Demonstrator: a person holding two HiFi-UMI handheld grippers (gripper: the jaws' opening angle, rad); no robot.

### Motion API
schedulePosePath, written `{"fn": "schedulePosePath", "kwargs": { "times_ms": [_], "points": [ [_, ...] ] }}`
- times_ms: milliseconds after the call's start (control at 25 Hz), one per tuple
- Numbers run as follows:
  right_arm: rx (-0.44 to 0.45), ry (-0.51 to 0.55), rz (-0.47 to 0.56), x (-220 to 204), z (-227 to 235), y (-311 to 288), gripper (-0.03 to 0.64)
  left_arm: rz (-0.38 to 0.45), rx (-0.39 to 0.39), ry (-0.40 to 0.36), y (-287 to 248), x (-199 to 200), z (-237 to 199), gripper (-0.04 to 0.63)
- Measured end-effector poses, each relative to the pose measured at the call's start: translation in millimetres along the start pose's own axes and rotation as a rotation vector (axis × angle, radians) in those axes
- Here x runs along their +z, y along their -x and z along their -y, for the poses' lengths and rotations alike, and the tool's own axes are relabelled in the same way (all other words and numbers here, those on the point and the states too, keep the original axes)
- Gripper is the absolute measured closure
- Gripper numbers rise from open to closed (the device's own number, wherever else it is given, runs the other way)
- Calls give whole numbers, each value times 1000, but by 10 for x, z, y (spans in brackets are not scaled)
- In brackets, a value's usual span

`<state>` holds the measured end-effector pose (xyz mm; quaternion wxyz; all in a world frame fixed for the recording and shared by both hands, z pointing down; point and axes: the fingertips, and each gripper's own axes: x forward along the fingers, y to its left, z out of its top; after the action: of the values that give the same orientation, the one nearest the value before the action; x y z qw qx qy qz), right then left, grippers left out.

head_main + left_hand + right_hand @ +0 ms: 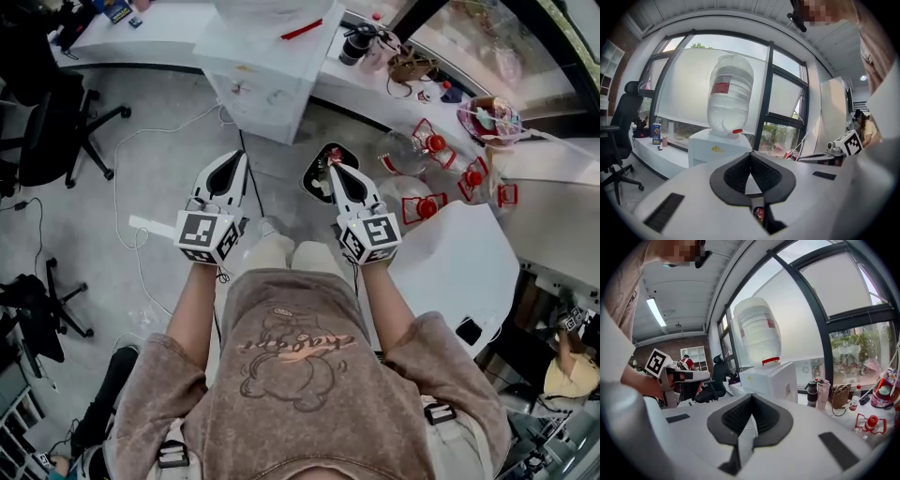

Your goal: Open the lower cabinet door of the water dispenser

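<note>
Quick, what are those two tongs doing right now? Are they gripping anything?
Left tongs: closed, holding nothing.
Right tongs: closed, holding nothing.

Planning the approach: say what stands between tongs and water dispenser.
Nothing visible does: between left tongs, right tongs and water dispenser lies floor with a thin cable. A black bin sits off to the right.

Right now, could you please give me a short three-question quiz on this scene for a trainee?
1. True or false: the right gripper is touching the water dispenser.
2. What sits on top of the dispenser? A) a kettle B) a large water bottle C) a cardboard box
3. Fill in: the jaws of the left gripper are ____.
Key: 1 false; 2 B; 3 shut.
</note>
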<state>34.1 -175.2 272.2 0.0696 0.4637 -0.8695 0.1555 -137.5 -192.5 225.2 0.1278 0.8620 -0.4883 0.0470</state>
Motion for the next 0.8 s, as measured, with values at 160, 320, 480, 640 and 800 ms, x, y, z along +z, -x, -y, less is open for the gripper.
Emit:
{"fn": "schedulePosePath", "kwargs": {
  "times_ms": [160,320,480,640,800],
  "points": [
    [-8,4,4,-181,130,-137,611,12,-11,-15,-140,-207,-83,583],
    [-6,-3,-7,-525,240,-300,611,8,-9,-5,-243,-569,-231,581],
    [13,16,-7,-895,329,-504,611,19,-12,-23,-356,-906,-336,582],
    [20,12,6,-1269,465,-699,611,35,-26,2,-543,-1267,-415,583],
    [33,1,29,-1599,559,-880,611,43,-44,-5,-713,-1635,-452,583]
  ]
}}
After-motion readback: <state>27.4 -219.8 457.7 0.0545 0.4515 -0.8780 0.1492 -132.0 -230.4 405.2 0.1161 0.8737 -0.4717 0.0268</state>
